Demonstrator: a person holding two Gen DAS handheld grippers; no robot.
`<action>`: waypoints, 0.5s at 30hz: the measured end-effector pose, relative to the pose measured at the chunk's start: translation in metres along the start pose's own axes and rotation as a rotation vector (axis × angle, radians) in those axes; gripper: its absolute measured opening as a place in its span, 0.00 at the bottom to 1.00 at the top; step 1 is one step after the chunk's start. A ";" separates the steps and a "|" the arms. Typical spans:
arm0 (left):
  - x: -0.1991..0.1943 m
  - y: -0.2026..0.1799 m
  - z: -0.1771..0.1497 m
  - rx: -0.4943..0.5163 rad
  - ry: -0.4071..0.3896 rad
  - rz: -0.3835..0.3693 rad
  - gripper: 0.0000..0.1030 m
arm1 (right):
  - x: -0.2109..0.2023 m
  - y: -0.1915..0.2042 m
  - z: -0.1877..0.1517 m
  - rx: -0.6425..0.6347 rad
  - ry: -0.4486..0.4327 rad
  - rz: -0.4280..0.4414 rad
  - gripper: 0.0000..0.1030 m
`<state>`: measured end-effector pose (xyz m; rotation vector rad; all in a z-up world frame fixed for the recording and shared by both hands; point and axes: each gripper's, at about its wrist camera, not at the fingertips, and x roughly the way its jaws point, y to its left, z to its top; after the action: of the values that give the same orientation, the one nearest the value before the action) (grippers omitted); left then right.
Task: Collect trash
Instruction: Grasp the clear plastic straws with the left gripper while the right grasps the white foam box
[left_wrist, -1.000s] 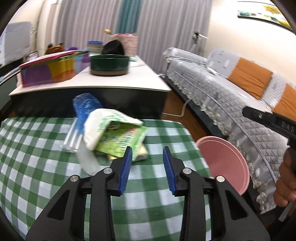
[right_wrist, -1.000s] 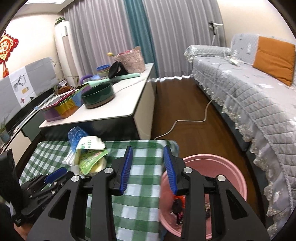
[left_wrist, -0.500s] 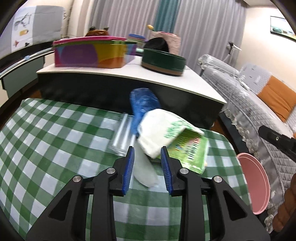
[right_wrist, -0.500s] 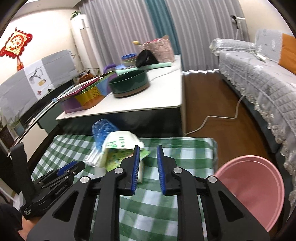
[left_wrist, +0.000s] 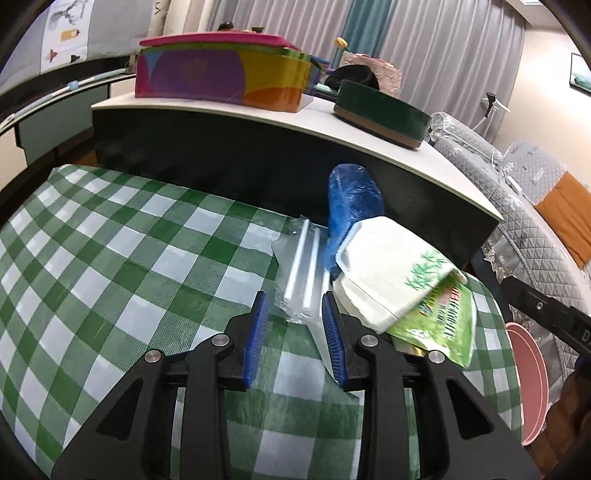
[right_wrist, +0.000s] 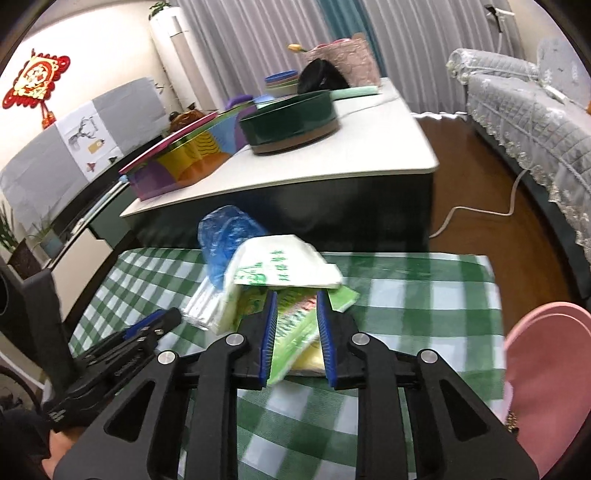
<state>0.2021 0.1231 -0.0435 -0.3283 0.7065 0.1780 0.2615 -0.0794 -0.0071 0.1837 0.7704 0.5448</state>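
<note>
The right gripper (right_wrist: 294, 328), pitched downward, has its blue ribbed jaws opening around one glossy green snack packet (right_wrist: 295, 325). The left gripper (left_wrist: 295, 332), tilted likewise, holds its jaws apart astride one clear crinkled plastic sleeve (left_wrist: 301, 273), not pressing it. Both lie heaped with one white foam box (left_wrist: 388, 269) and one blue plastic bag (left_wrist: 352, 199) on the green-checked tabletop (left_wrist: 129, 258); one pink round basin (right_wrist: 546, 369) sits beside.

On the green-checked worktop (left_wrist: 110, 266) lies one pile of five pieces of trash: one blue plastic bag (left_wrist: 352, 199), one clear packet (left_wrist: 299, 273) holding two white straws, one white foam box (left_wrist: 384, 269), one green snack wrapper (left_wrist: 443, 321) and one yellow packet (right_wrist: 312, 356) beneath it. One pink bin (right_wrist: 546, 369) stands beside the worktop. Two hand-held grippers, the left (left_wrist: 295, 332) and the right (right_wrist: 295, 328), are in frame.
</note>
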 end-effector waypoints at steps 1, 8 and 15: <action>0.002 0.001 0.000 -0.002 0.003 -0.002 0.30 | 0.003 0.003 0.000 -0.002 0.004 0.014 0.23; 0.018 0.007 0.004 -0.034 0.021 -0.021 0.30 | 0.025 0.020 0.001 -0.019 0.037 0.091 0.35; 0.023 0.011 0.006 -0.042 0.035 -0.037 0.30 | 0.052 0.028 0.004 0.004 0.069 0.110 0.36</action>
<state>0.2202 0.1366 -0.0566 -0.3846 0.7311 0.1527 0.2832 -0.0281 -0.0261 0.2124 0.8318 0.6564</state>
